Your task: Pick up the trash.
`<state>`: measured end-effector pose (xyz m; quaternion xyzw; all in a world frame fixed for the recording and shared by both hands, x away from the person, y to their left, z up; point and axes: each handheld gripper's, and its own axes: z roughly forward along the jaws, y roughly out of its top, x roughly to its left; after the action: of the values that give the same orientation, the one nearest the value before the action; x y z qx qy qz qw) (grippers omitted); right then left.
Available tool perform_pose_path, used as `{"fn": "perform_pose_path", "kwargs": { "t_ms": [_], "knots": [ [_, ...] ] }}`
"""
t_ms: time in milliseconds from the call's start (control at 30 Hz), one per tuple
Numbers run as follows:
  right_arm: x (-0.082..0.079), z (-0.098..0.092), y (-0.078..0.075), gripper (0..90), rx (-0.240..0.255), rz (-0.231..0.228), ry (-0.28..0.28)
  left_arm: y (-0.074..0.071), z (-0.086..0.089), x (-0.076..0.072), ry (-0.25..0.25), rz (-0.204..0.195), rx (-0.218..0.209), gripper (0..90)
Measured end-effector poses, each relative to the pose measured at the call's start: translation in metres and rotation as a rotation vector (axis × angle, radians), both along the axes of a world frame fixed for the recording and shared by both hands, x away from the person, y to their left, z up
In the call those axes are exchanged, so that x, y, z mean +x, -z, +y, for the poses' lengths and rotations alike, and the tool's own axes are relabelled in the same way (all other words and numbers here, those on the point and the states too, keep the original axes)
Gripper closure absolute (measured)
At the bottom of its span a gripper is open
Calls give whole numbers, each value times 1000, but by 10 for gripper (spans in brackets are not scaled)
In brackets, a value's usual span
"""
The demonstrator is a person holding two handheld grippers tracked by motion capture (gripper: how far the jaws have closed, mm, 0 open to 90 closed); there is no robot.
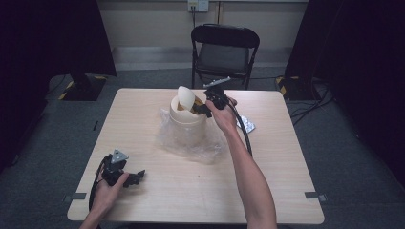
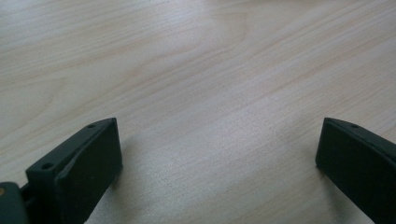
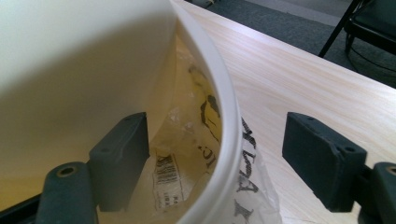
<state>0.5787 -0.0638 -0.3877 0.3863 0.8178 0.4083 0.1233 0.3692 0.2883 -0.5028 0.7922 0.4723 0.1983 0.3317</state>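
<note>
I am holding the left gripper (image 1: 136, 176) low over the near left corner of the table (image 1: 286, 191), well apart from everything else, with the hand (image 1: 107, 191) wrapped around its body and the cable looping down beside it. In the left gripper view its jaws are standing wide apart with bare wood grain between them, so it is open and gripping nothing. Moving across to the middle of the table, I am looking at the bin (image 1: 187, 125), a cream, round, upright tub that is sitting on a crumpled sheet of clear plastic (image 1: 210, 148). Its swing lid (image 1: 186, 97) is tilting up at the top. Just right of that, I am keeping the right gripper (image 1: 203, 109) at the bin's mouth, with the right hand (image 1: 224, 112) behind it and the forearm reaching in from the bottom edge. In the right gripper view the jaws are straddling the bin's rim (image 3: 219, 116): one jaw is sitting inside against the wall, the other is hanging outside over the table, clear of the rim. So I am reading this gripper as open, with the rim between the jaws but not pinched. Inside the bin a printed clear bag (image 3: 187, 154) is lying crumpled, and part of it is spilling over the rim. Farther right, a foil packet (image 1: 247, 124) is lying flat on the table near the cable. A black chair (image 1: 224, 50) is standing beyond the far edge.
</note>
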Motion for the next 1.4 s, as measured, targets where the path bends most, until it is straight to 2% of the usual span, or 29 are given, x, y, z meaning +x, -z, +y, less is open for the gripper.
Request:
{"fn": "perform_pose_path", "kwargs": {
  "t_ms": [100,233,433,567,633,733,967,1000,1033,1067,1133,1167,1200,1233,1267,1333,1400],
  "knots": [
    [0,1,1,198,16,11,-4,0,0,0,1,1,-3,0],
    [0,3,3,179,12,22,-12,0,0,0,-2,-1,-2,0],
    [-3,-3,-3,162,20,1,4,0,0,0,0,0,0,0],
    [-11,-20,-20,148,-6,-53,30,0,0,0,0,0,-1,0],
    [-14,-25,-24,144,-2,-62,38,0,0,0,0,0,0,0],
    [-25,-47,-30,143,6,-88,73,0,0,0,1,1,-4,0],
    [-40,-88,-6,143,11,-63,134,0,0,0,1,2,-4,0],
    [-40,-88,-6,143,11,-63,134,0,0,0,1,2,-4,0],
    [-45,-98,4,143,14,-57,148,0,0,0,0,0,0,0],
    [-45,-98,4,143,14,-57,148,0,0,0,0,0,0,0],
    [-51,-116,21,142,-8,-38,178,0,0,0,0,0,-1,0],
    [-51,-116,21,142,-8,-38,178,0,0,0,0,0,-1,0],
    [-51,-131,36,143,-13,-5,208,0,-1,0,-3,0,-10,0],
    [-51,-131,36,143,-13,-5,208,0,-1,0,-3,0,-10,0],
    [-51,-142,47,149,-13,12,232,0,0,0,0,2,-4,0],
    [-50,-151,58,192,-18,36,239,0,0,0,-1,0,-2,0],
    [-49,-155,63,191,-27,41,239,0,0,0,-4,-1,-6,0]
  ]
}}
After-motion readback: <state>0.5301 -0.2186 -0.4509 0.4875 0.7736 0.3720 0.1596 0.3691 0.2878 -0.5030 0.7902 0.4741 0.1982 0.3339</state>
